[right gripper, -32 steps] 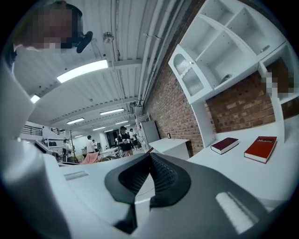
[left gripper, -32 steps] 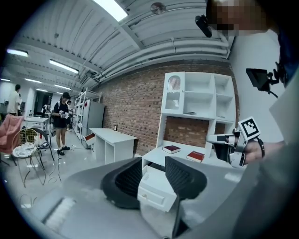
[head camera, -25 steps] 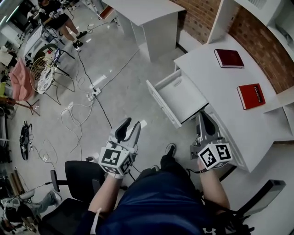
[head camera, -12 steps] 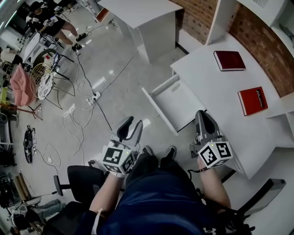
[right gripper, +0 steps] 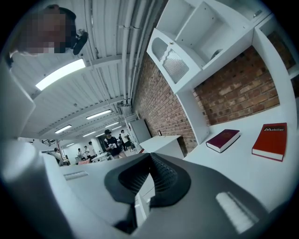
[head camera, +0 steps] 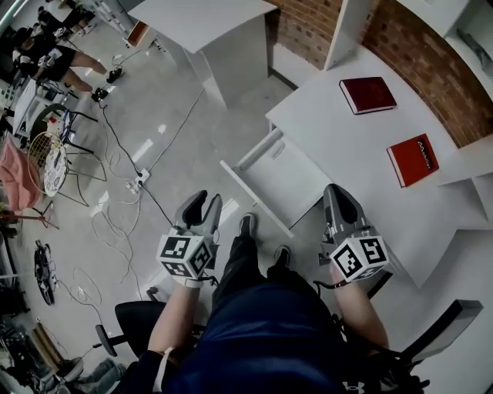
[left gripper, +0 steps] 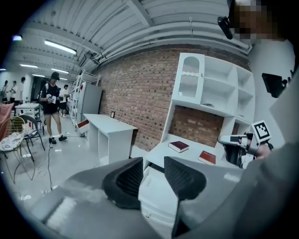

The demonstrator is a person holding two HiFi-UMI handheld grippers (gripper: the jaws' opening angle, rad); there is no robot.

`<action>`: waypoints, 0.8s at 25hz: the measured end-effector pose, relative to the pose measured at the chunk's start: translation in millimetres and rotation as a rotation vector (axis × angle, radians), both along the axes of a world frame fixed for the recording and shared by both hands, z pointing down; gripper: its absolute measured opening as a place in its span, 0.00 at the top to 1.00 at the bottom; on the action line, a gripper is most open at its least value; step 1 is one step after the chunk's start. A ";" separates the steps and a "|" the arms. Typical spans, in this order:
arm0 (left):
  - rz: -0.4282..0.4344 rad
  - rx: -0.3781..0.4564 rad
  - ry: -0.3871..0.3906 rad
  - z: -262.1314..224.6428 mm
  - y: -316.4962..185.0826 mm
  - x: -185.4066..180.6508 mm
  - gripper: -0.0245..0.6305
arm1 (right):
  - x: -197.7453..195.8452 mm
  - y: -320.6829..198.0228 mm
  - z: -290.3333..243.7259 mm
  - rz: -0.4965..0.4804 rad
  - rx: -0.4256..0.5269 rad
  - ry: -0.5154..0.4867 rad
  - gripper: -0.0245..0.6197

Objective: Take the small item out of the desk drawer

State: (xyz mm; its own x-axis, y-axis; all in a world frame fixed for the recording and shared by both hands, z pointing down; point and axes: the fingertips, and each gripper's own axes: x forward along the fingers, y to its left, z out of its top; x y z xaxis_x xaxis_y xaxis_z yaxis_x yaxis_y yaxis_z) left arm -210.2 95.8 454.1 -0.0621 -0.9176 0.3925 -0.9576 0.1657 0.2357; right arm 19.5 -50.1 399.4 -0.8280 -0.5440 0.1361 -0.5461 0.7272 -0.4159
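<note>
The white desk drawer (head camera: 277, 178) stands pulled open from the desk (head camera: 339, 138). What shows of its inside is bare white, and I see no small item in it. My left gripper (head camera: 202, 203) hovers over the floor just left of the drawer's front, with its pads a narrow gap apart and nothing between them. In the left gripper view the left gripper (left gripper: 153, 170) points at the drawer (left gripper: 156, 186). My right gripper (head camera: 340, 192) is shut and empty beside the drawer's right side, at the desk's edge. In the right gripper view the right gripper (right gripper: 149, 161) has its pads touching.
A dark red book (head camera: 367, 94) and a red book (head camera: 414, 159) lie on the desk. A second white desk (head camera: 208, 23) stands further off. Cables (head camera: 127, 181) trail over the floor at left. A black chair (head camera: 135, 323) is under me, and people stand far left.
My left gripper has moved forward, closer to the drawer's front. The right gripper has shifted a little along the desk edge. Both keep their jaws as before.
</note>
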 end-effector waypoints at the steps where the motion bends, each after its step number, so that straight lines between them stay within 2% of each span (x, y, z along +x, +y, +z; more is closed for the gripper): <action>1: 0.014 -0.005 0.003 3.2 -9.7 -6.1 0.73 | -2.8 -4.6 1.0 0.014 -0.001 0.006 0.96; 6: 0.129 -0.042 0.014 21.4 -66.0 -24.9 0.73 | -17.7 -28.9 2.0 0.098 -0.016 0.047 0.96; 13: 0.271 -0.125 0.065 74.1 -134.0 -45.7 0.73 | -39.1 -57.8 18.4 0.203 -0.038 0.109 0.96; 20: 0.442 -0.222 0.079 112.5 -187.2 -44.6 0.74 | -42.6 -63.8 18.5 0.361 -0.083 0.146 0.96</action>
State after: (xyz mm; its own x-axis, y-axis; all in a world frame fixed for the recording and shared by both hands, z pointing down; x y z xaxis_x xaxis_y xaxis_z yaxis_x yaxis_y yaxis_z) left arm -254.8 -91.4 566.6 0.3521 -0.7429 0.5693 -0.9280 -0.1978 0.3158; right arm -23.1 -113.9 417.9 -0.5540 -0.7788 0.2942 -0.8183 0.4445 -0.3644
